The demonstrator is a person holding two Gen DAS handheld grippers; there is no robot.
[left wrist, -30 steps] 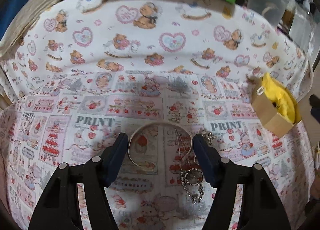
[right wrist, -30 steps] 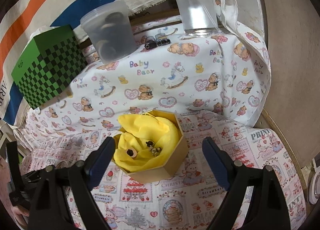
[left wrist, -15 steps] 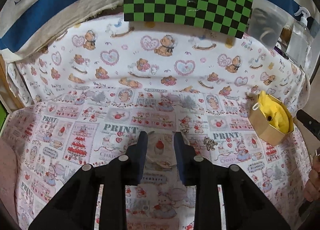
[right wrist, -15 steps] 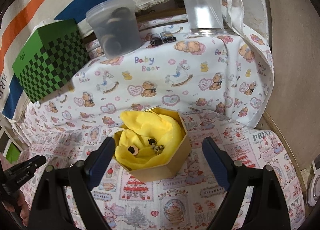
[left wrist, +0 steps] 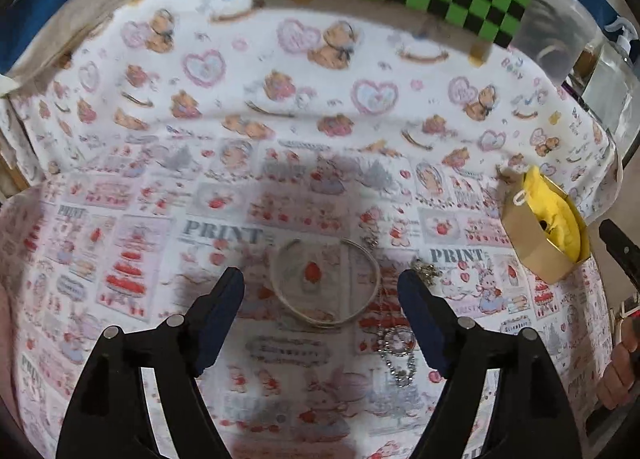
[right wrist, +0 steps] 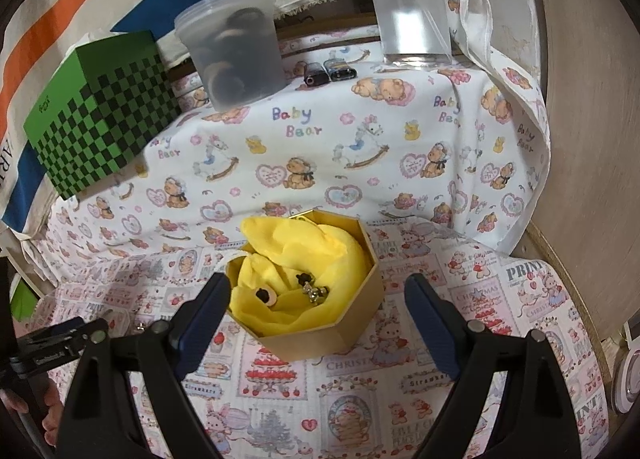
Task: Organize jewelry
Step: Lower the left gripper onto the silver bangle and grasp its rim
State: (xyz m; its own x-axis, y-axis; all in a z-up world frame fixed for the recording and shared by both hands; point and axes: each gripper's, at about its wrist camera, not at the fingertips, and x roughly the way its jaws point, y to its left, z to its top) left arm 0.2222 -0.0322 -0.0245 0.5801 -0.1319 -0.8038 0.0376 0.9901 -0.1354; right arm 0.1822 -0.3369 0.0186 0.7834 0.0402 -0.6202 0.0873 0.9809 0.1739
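A thin silver bangle [left wrist: 280, 291] lies flat on the printed cloth between the tips of my left gripper [left wrist: 322, 299], which is open and empty just above it. A beaded chain with a round pendant [left wrist: 396, 351] lies by the right finger, and a small sparkly piece [left wrist: 426, 270] sits just beyond it. A tan hexagonal box [right wrist: 352, 323] lined with yellow cloth [right wrist: 304, 255] holds small earrings [right wrist: 314, 291]; it also shows in the left wrist view [left wrist: 532, 251]. My right gripper [right wrist: 318, 315] is open and empty, straddling the box's near side.
A green checkered box [right wrist: 100, 115] stands at the back left. A frosted plastic tub [right wrist: 236, 55], a clear bottle [right wrist: 412, 15] and two small dark items [right wrist: 330, 71] stand along the back edge. The table edge runs down the right side.
My left gripper closed half a second ago and lifted without the bangle, then opened again and came back down over it. The right gripper barely moved.
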